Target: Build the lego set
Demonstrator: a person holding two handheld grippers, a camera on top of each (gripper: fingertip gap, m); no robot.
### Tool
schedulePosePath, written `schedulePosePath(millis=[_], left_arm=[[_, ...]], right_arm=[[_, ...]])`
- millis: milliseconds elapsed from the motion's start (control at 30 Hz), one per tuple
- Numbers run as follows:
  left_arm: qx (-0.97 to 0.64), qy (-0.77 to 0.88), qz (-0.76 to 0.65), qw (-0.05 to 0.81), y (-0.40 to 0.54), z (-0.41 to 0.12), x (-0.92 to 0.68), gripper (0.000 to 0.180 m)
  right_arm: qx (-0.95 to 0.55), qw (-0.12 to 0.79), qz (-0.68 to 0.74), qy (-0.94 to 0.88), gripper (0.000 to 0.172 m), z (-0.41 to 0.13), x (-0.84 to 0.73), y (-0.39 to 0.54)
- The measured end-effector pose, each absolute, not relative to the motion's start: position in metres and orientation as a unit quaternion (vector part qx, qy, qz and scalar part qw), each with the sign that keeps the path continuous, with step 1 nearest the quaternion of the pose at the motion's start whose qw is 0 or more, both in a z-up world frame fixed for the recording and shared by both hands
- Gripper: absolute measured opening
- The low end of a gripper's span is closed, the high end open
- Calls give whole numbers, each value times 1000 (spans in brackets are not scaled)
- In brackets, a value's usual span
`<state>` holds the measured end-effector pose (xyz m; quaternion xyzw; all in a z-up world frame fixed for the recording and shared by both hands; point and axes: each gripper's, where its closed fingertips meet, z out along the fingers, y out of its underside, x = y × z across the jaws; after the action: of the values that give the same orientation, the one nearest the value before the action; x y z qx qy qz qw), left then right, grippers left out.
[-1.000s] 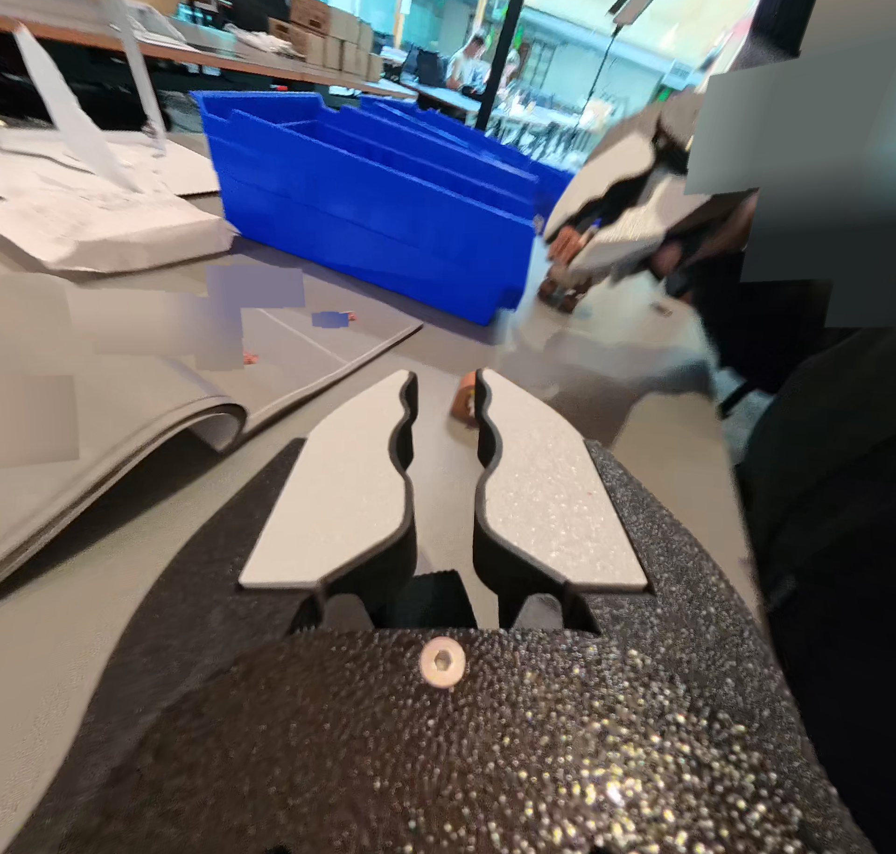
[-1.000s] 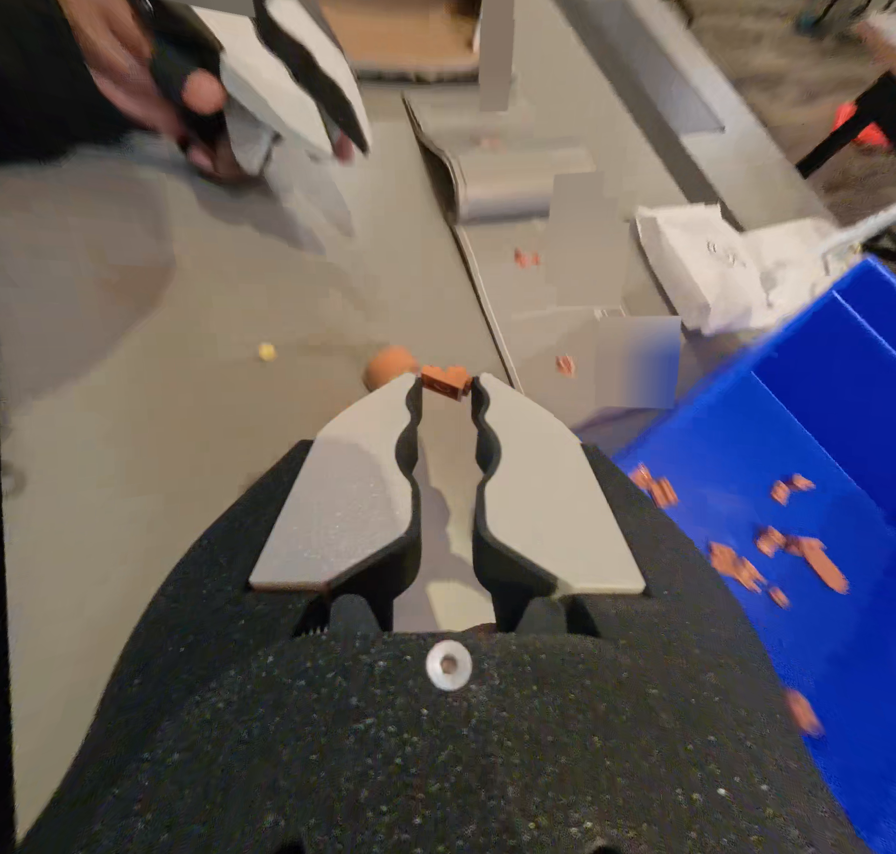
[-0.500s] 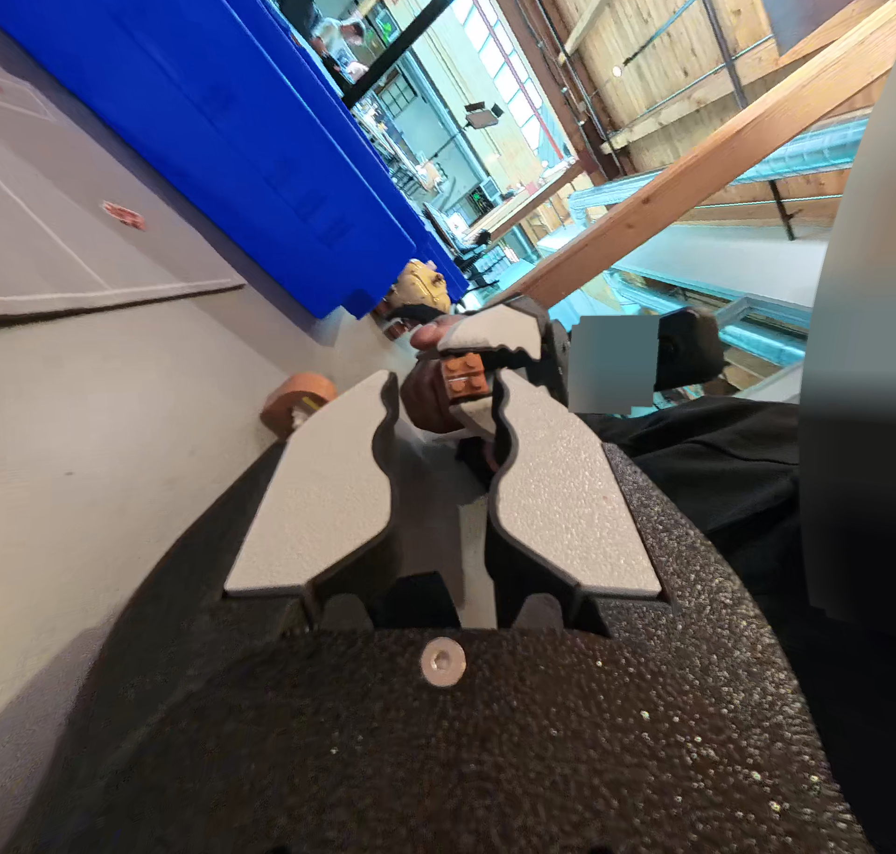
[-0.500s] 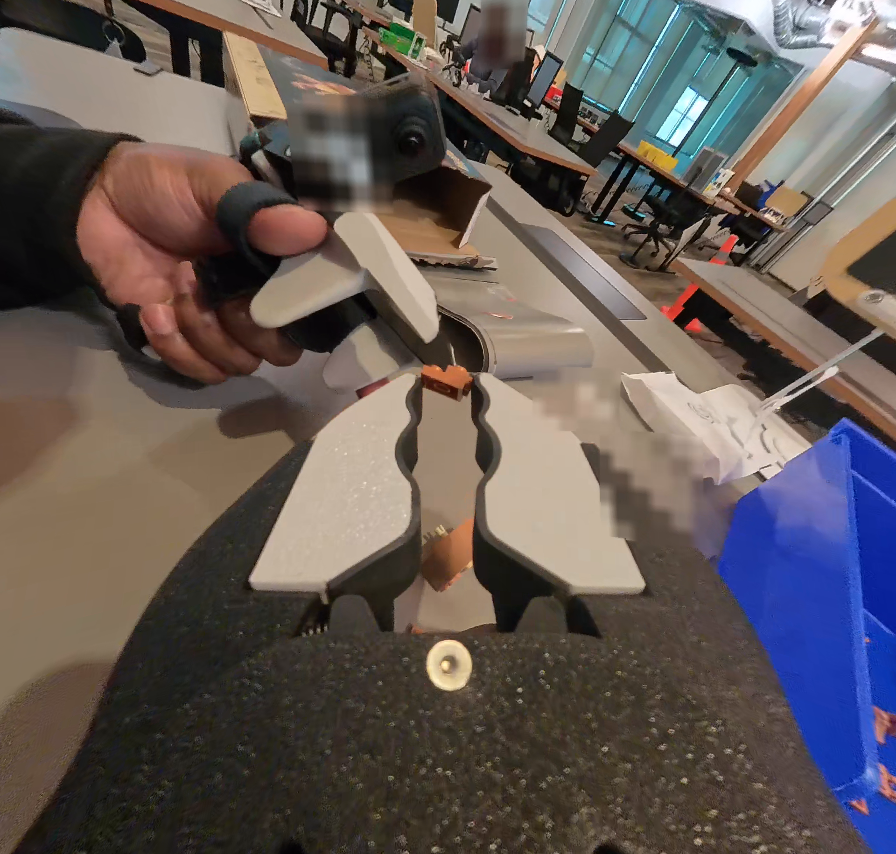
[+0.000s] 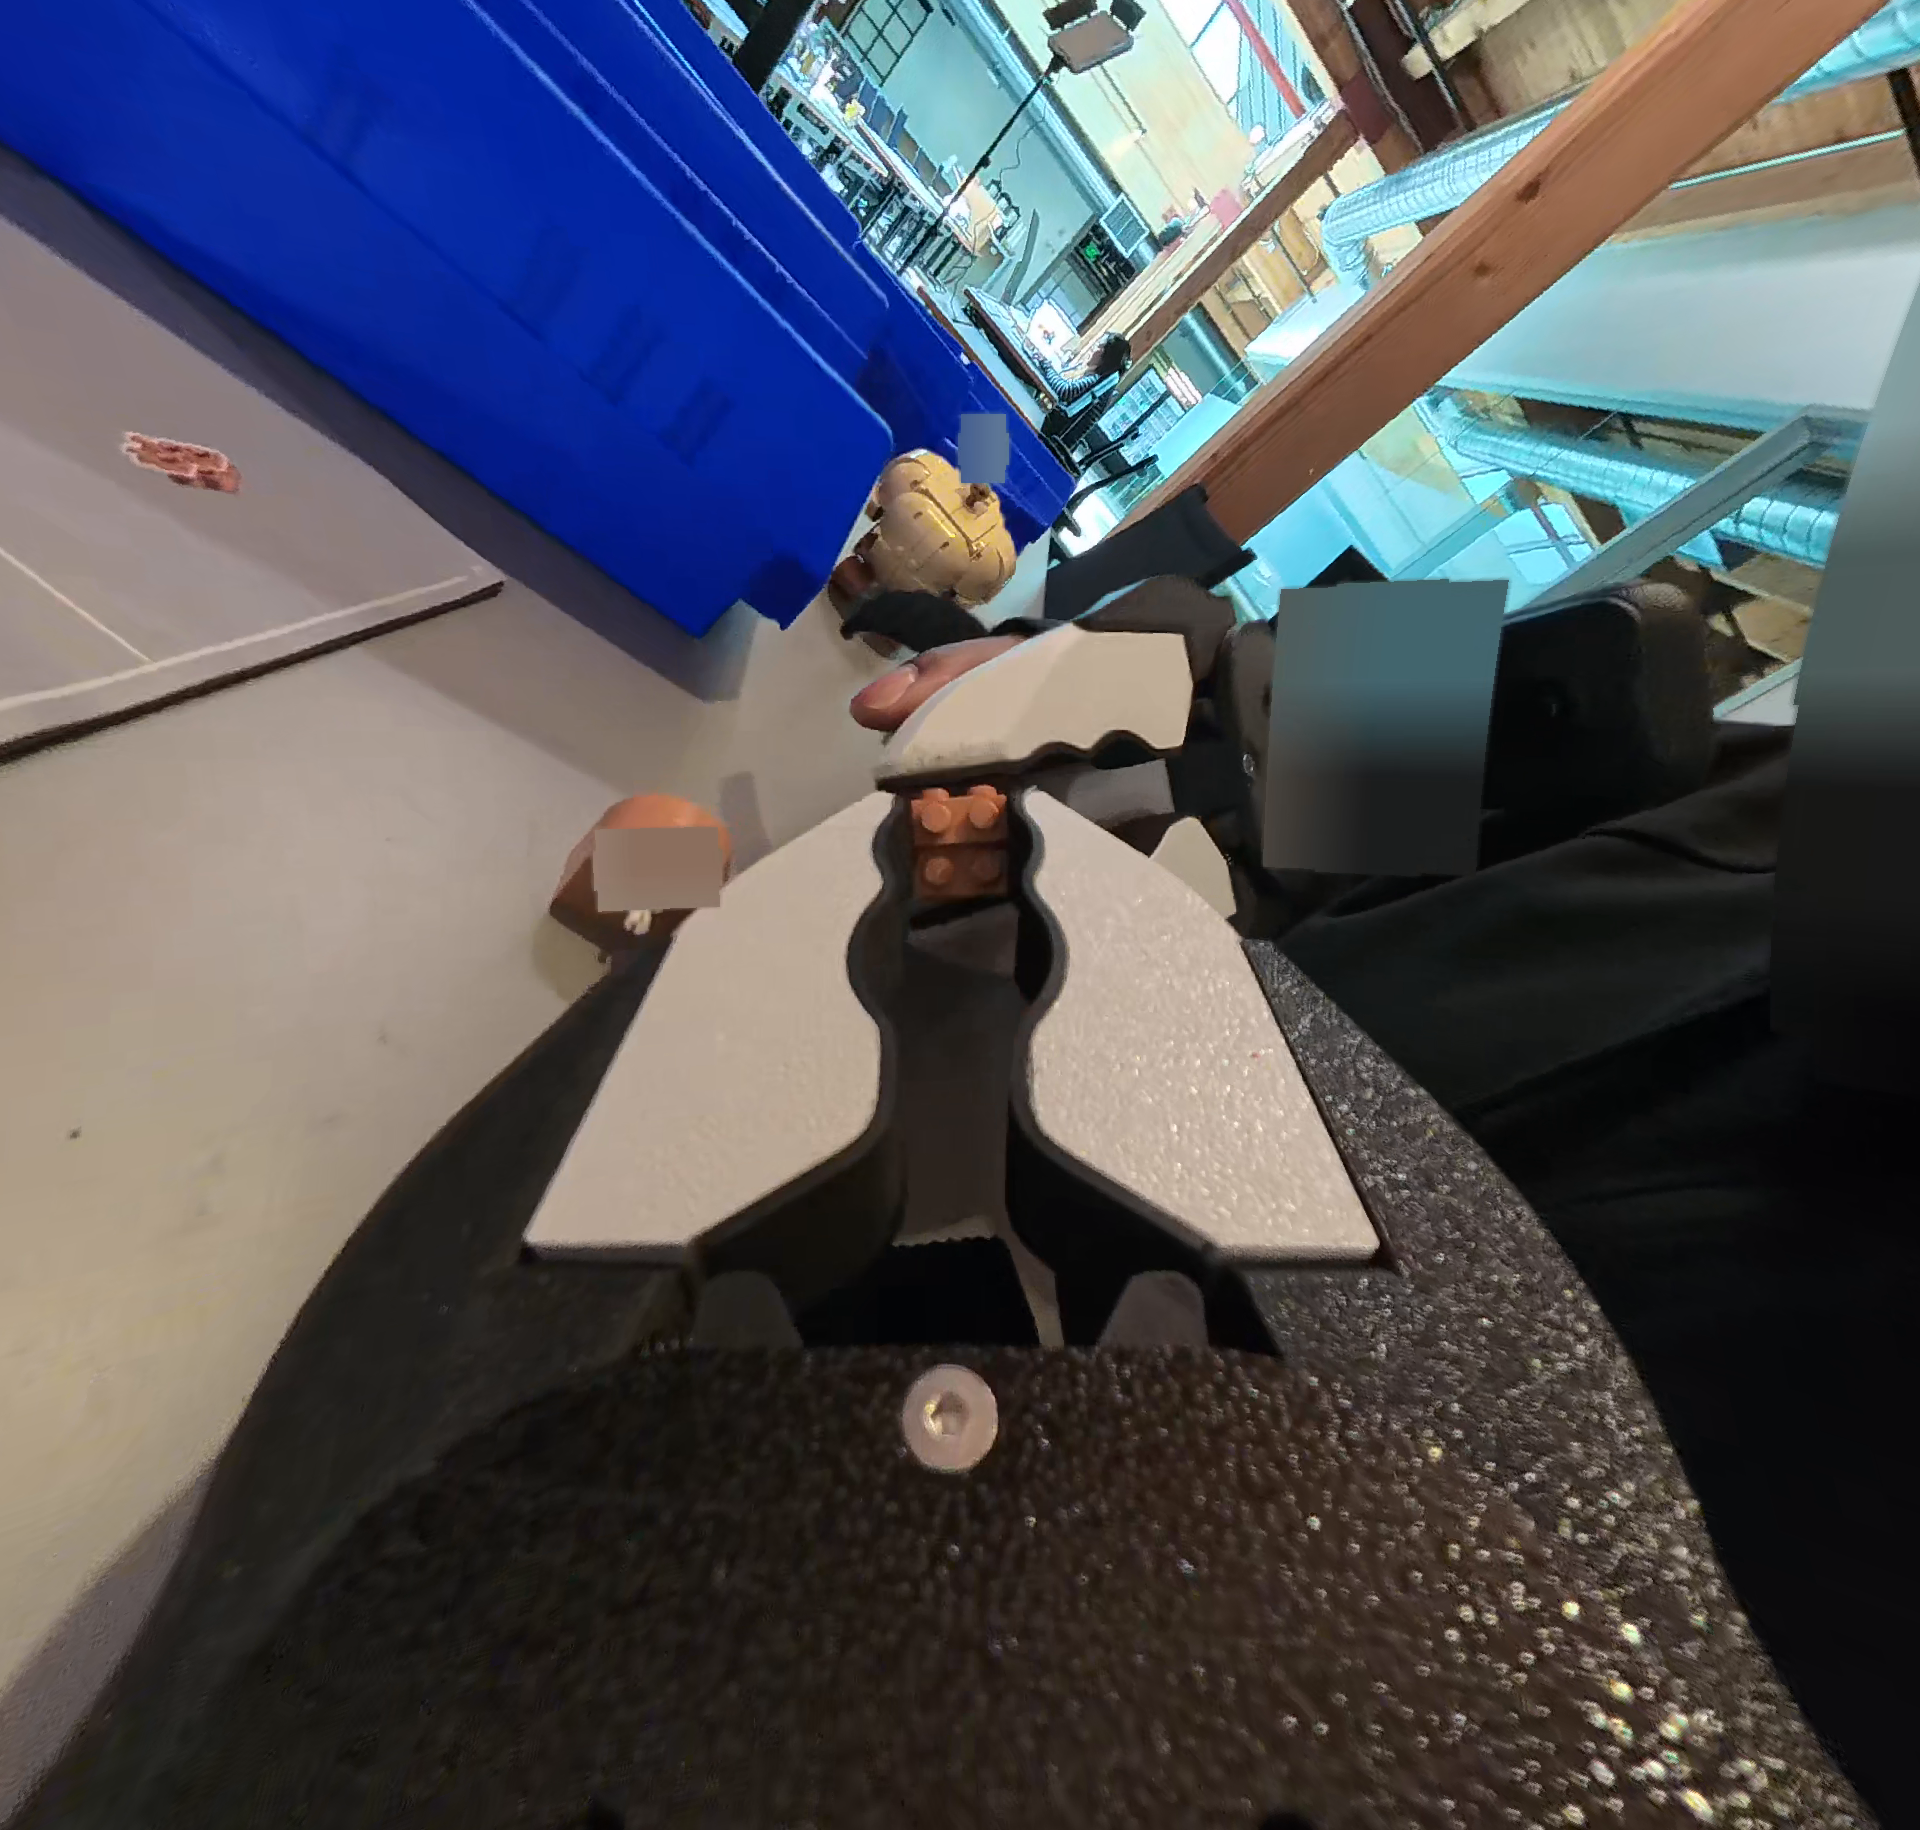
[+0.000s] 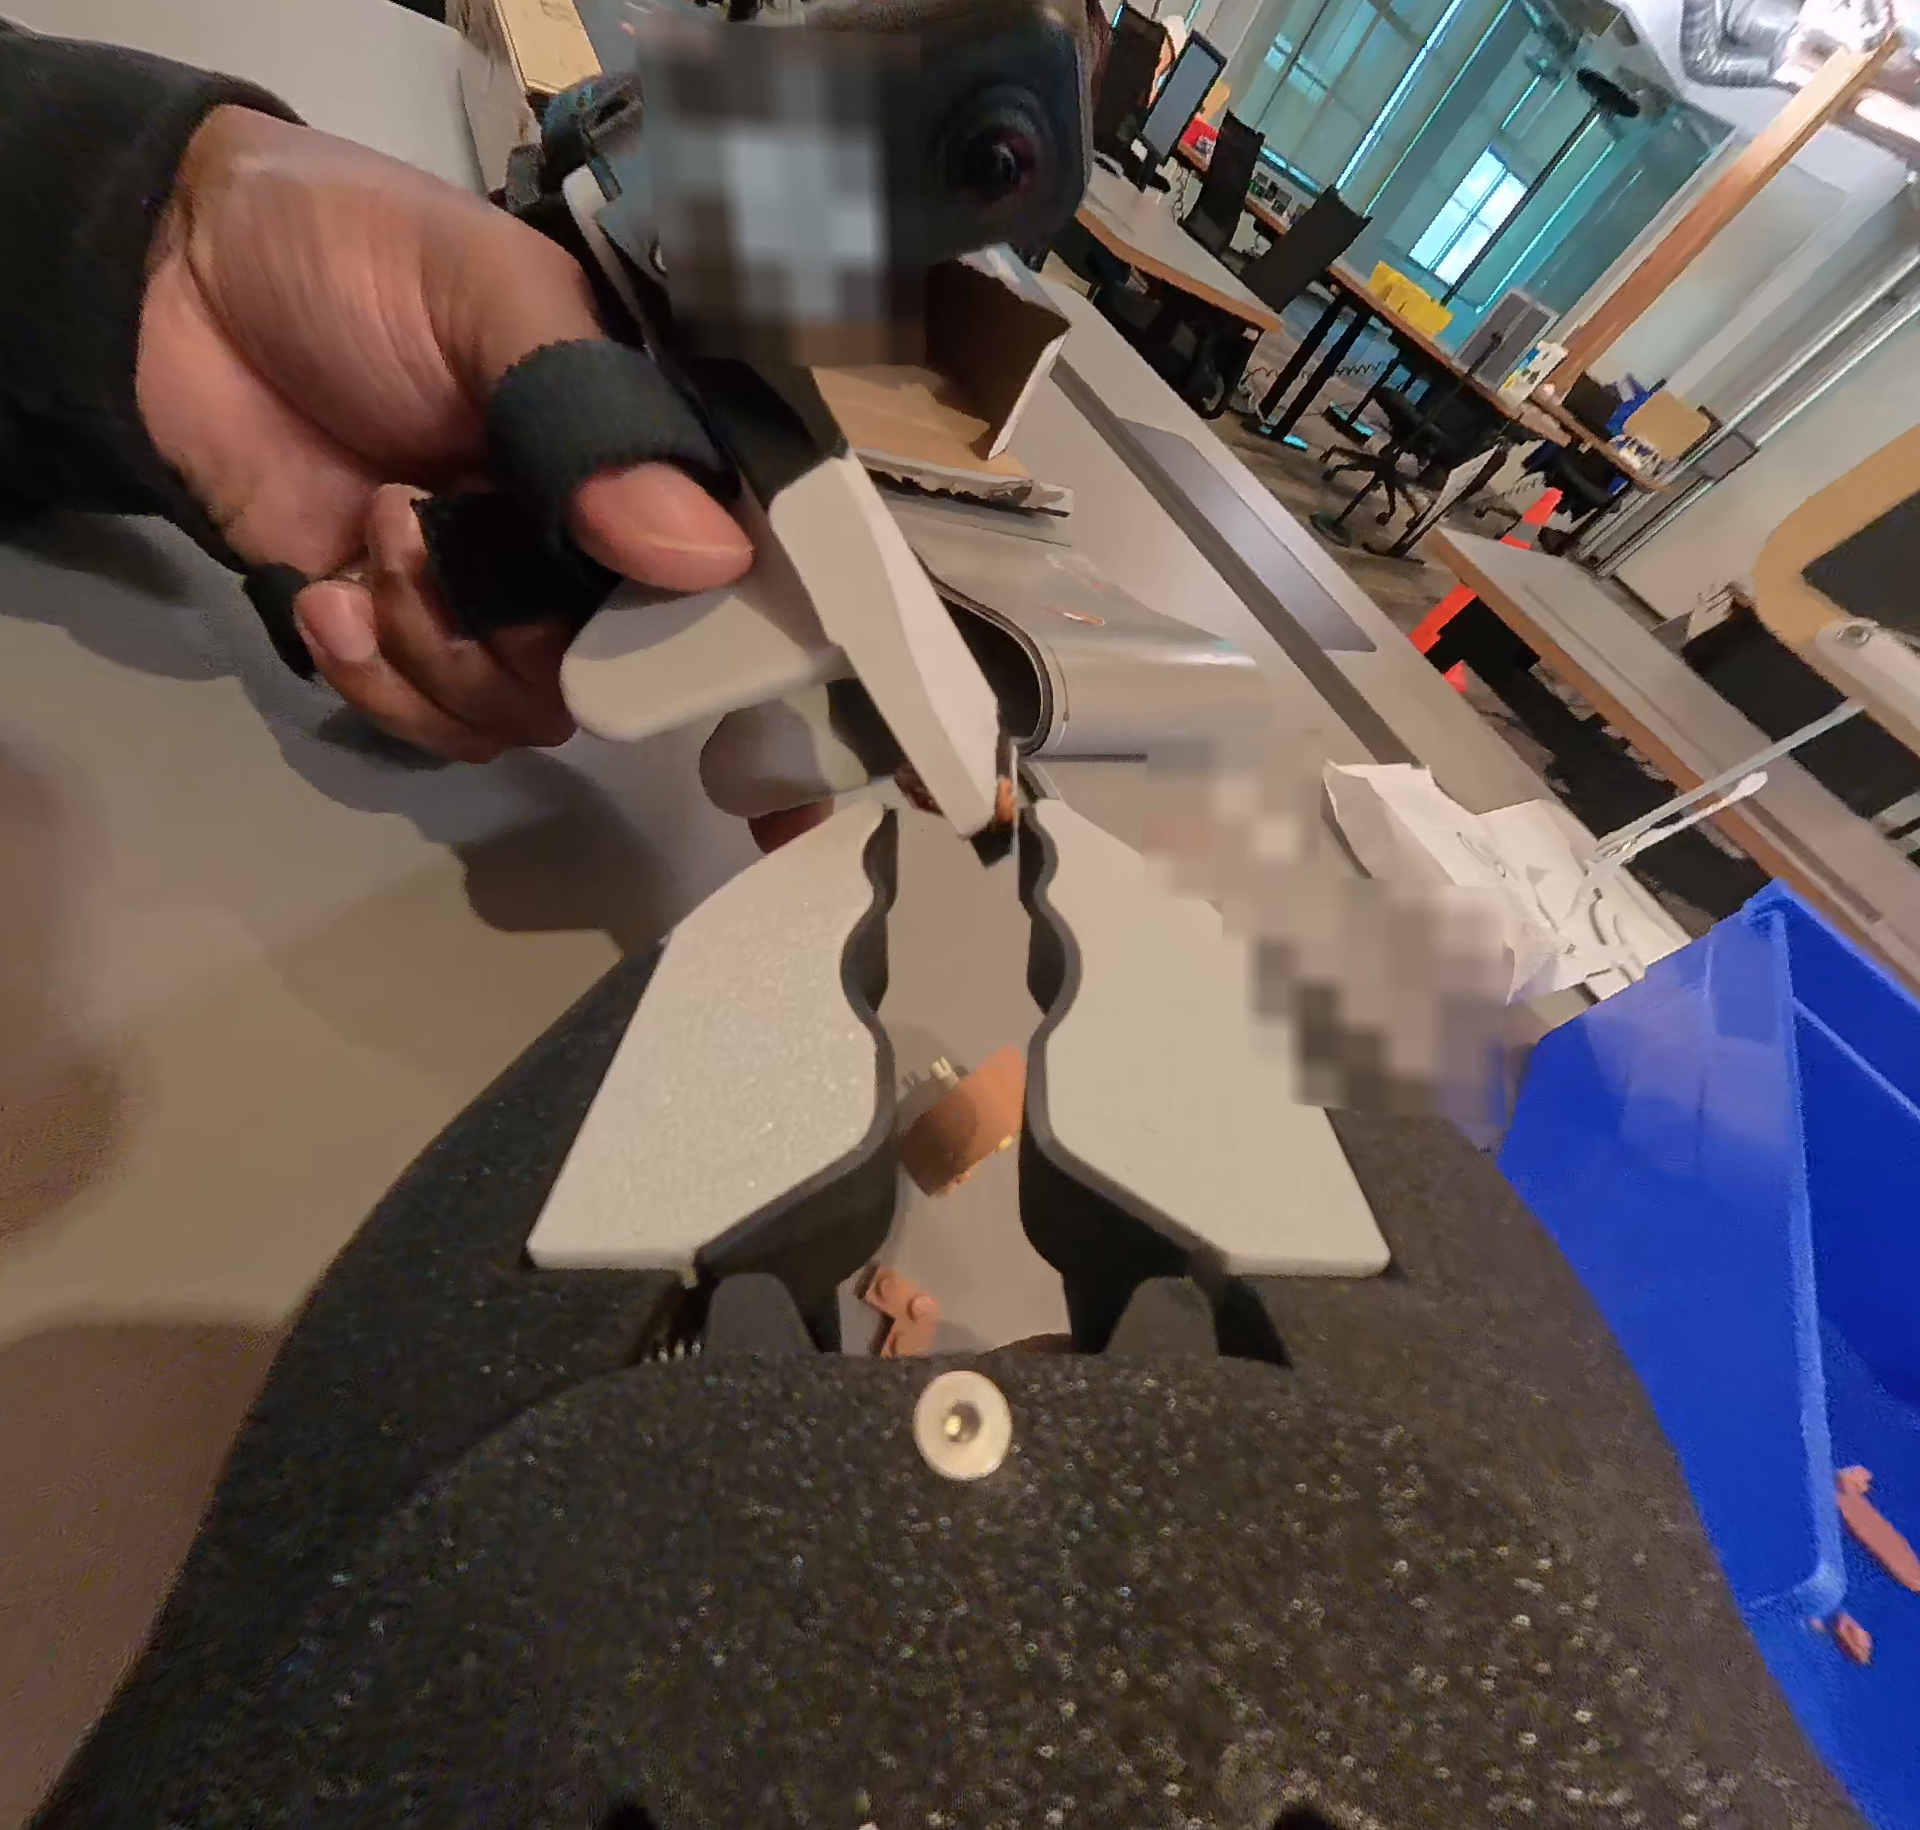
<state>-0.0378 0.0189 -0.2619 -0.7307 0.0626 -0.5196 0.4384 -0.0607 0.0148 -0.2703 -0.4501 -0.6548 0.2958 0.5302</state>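
In the left wrist view my left gripper (image 5: 961, 845) is shut on a small orange-brown studded brick (image 5: 961, 850), with both pads pressed on its sides. The right gripper's upper finger (image 5: 1039, 710) lies just over the brick's top. In the right wrist view my right gripper (image 6: 951, 830) is open. Its tips stand on either side of the left gripper's fingertip (image 6: 935, 741) and a sliver of the brick (image 6: 1006, 801), with space at its left pad. A hand (image 6: 395, 409) holds the left gripper.
Blue bins (image 5: 468, 222) stand along the grey table (image 5: 260, 949), and one also shows in the right wrist view (image 6: 1714, 1157). A round brown piece (image 5: 623, 923) and a tan built figure (image 5: 940, 533) lie near them. Loose brown pieces (image 6: 961, 1115) lie under my right gripper. Crumpled paper (image 6: 1455, 845) and a curled grey mat (image 6: 1143, 679) lie beyond. My left and right fingertips are right by each other.
The two grippers came together above the table. My left gripper opened wide, then shut on the brick that the right gripper held. The right gripper's fingers eased apart a little.
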Motion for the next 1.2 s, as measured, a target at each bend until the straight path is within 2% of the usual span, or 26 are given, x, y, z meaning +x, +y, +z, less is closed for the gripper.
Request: schedulePosePath(millis=[100,233,500,633,767,933,1033,1200], left_arm=[[-726,73,-513,452,23,-254,-36,16],[-727,85,-491,473,33,-246,-41,16],[-802,126,-296,503,63,-280,-96,17],[-828,125,-243,490,68,-295,-114,16],[-835,133,-211,491,69,-300,-121,16],[-833,127,-191,503,64,-297,-128,17],[-831,121,-181,511,56,-296,-135,17],[-832,122,-180,511,45,-297,-143,17]], right_arm=[[-463,520,309,-648,31,-269,-53,19],[-474,521,328,-630,34,-258,-34,27],[-523,513,374,-569,29,-242,25,66],[-547,503,325,-586,23,-220,57,113],[-592,374,207,-684,19,-215,66,198],[-682,171,133,-698,20,-270,24,298],[-702,136,77,-695,20,-305,3,329],[-716,106,61,-687,20,-338,-9,335]])
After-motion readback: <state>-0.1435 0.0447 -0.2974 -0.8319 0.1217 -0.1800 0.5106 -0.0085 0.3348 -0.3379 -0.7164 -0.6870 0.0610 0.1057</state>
